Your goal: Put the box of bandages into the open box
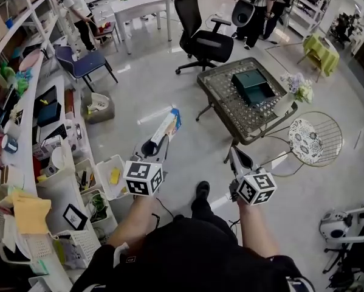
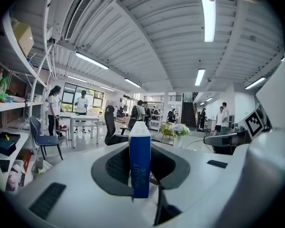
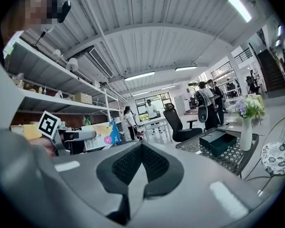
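The box of bandages (image 1: 169,125) is a flat carton with a blue edge, held up in the air with my left gripper (image 1: 162,141) shut on it. In the left gripper view the box (image 2: 140,167) stands upright on its narrow edge between the jaws. My right gripper (image 1: 235,156) hangs beside it to the right, shut and holding nothing; its pads (image 3: 132,163) meet in the right gripper view. The open box (image 1: 253,85), dark green, lies on a wire-mesh table (image 1: 227,111) further ahead and to the right. It also shows in the right gripper view as the open box (image 3: 218,141).
Long shelves (image 1: 24,132) packed with goods and white baskets run along the left. A black office chair (image 1: 203,38) stands behind the mesh table. A vase of flowers (image 1: 297,90) sits at the table's right corner, beside a round wire stool (image 1: 315,140). People stand at the back.
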Demonstrator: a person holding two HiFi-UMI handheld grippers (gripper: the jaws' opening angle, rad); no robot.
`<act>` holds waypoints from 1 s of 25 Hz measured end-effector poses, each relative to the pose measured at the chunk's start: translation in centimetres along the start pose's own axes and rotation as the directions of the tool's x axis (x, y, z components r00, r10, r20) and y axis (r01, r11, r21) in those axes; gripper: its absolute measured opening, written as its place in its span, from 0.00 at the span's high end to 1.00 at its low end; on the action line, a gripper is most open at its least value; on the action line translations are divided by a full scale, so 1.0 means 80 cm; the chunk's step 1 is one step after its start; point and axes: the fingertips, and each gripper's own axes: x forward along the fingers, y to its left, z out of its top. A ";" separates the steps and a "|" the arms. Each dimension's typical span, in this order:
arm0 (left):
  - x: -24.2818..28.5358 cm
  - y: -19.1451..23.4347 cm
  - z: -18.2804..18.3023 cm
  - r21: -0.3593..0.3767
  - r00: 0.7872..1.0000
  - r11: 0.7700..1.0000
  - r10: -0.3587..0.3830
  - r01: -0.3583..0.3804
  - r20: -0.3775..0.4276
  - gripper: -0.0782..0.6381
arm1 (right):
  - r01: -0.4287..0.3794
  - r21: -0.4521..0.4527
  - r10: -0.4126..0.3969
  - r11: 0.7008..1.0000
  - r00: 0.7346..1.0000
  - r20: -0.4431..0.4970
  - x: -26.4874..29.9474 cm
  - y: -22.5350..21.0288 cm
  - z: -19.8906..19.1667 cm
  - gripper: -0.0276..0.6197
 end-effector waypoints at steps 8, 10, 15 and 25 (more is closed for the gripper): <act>0.125 0.028 0.018 0.004 0.999 1.000 0.011 -0.011 -0.032 0.78 | -0.021 0.012 0.021 1.000 1.000 -0.023 0.105 -0.083 0.017 0.95; 0.161 0.028 0.024 0.005 0.999 1.000 0.009 -0.009 -0.039 0.78 | -0.025 0.016 0.025 1.000 0.999 -0.028 0.129 -0.109 0.025 0.95; 0.239 0.024 0.048 0.007 0.999 1.000 0.008 -0.008 -0.033 0.78 | -0.039 0.020 0.040 0.999 0.998 -0.039 0.175 -0.169 0.047 0.95; 0.341 0.023 0.095 0.027 1.000 0.999 -0.026 0.026 0.005 0.78 | -0.023 0.011 0.024 1.000 0.999 -0.034 0.226 -0.236 0.080 0.95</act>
